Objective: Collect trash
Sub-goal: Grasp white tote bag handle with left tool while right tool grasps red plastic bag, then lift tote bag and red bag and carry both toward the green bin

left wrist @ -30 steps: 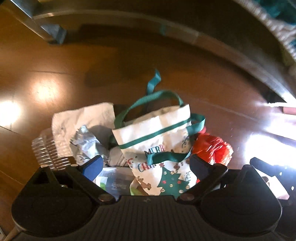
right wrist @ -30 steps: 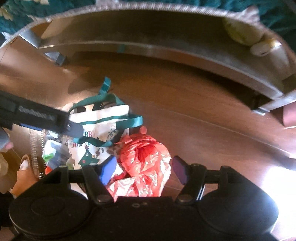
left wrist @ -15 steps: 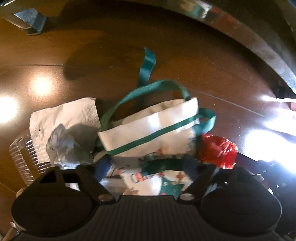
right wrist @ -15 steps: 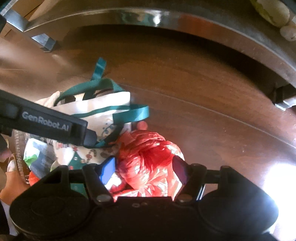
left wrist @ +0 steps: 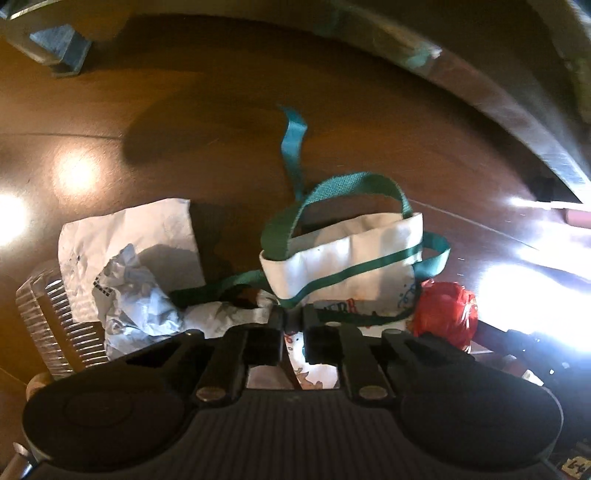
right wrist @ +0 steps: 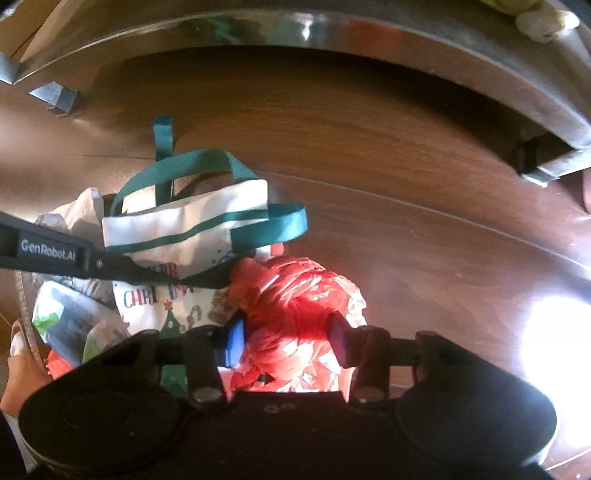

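Observation:
A white Christmas tote bag (left wrist: pixel 343 258) with green handles lies on the wooden floor; it also shows in the right wrist view (right wrist: pixel 184 229). My left gripper (left wrist: pixel 293 319) is shut on the tote's front fabric near its green strap. A crumpled red plastic bag (right wrist: pixel 295 306) lies right of the tote, seen also in the left wrist view (left wrist: pixel 443 310). My right gripper (right wrist: pixel 284 336) has closed onto the red bag from both sides. Crumpled white paper (left wrist: pixel 136 291) lies left of the tote.
A flat white paper sheet (left wrist: pixel 129 236) and a ribbed clear plastic container (left wrist: pixel 55 325) lie at the left. A curved metal furniture frame (right wrist: pixel 332 33) with feet (right wrist: pixel 55 99) arcs across the back. A green and grey wrapper (right wrist: pixel 70 325) lies by the tote.
My left gripper has closed from open onto the tote's fabric. My right gripper has moved forward and narrowed onto the red plastic bag.

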Demonstrator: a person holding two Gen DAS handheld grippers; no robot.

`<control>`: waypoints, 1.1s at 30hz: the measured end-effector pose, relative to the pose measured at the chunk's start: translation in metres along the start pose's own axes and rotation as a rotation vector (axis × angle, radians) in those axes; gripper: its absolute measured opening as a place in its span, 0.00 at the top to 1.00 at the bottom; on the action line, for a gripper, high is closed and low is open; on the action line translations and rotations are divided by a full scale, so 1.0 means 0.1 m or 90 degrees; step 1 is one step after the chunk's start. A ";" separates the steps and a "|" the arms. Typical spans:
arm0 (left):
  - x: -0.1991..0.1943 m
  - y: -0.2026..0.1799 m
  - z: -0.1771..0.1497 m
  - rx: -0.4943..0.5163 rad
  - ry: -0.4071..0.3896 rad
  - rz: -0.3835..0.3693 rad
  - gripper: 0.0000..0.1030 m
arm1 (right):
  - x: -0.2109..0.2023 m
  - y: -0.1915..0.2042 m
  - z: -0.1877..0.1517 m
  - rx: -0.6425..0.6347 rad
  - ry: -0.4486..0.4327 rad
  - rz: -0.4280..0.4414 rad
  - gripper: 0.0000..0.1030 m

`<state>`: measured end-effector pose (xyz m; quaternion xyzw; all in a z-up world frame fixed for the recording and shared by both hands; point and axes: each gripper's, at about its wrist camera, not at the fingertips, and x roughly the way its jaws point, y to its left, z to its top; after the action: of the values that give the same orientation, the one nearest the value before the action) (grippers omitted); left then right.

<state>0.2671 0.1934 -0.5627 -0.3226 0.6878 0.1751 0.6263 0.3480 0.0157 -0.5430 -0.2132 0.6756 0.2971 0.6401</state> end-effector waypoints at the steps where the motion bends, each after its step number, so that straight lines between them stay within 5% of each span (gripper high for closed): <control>1: -0.05 -0.03 -0.02 0.009 -0.004 -0.004 0.93 | -0.07 -0.01 -0.01 0.004 -0.003 0.004 0.58; 18: -1.37 -0.43 -0.59 0.137 -0.116 0.022 0.95 | -1.77 -0.02 -0.25 -0.078 -0.103 -0.064 0.59; 33: -3.15 -0.58 -1.35 0.197 -0.300 -0.021 0.96 | -3.88 -0.35 -1.15 0.005 -0.350 -0.037 0.60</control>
<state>0.2073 0.1346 -0.2255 -0.1849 0.5367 0.1282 0.8132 0.3215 -0.1237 -0.1620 -0.1414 0.4714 0.3226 0.8085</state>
